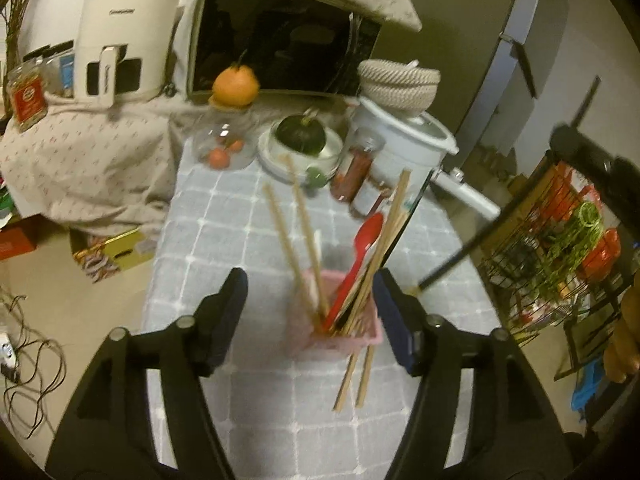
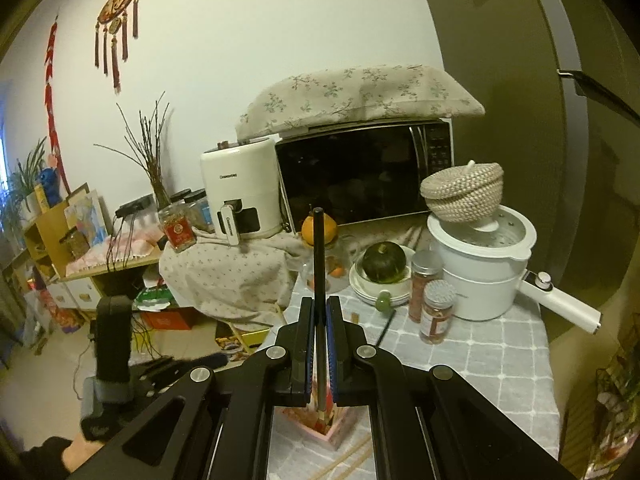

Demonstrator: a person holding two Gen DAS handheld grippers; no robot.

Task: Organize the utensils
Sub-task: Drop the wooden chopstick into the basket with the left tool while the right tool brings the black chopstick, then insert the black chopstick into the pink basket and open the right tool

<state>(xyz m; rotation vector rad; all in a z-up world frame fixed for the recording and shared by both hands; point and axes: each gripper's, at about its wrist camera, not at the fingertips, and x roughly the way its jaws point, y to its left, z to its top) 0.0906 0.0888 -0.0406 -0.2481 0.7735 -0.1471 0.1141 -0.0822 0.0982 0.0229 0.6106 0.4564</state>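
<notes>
Kitchen clutter frames our grey checked tablecloth (image 1: 240,208): black microwave (image 2: 360,176), white air fryer (image 2: 240,192), white electric pot (image 2: 480,276). Our left gripper (image 1: 310,292) stands apart around the pink square holder (image 1: 334,338) of wooden chopsticks (image 1: 304,236) and red spoon (image 1: 360,256). Our right gripper (image 2: 320,312) clamps a black chopstick (image 2: 319,256).
</notes>
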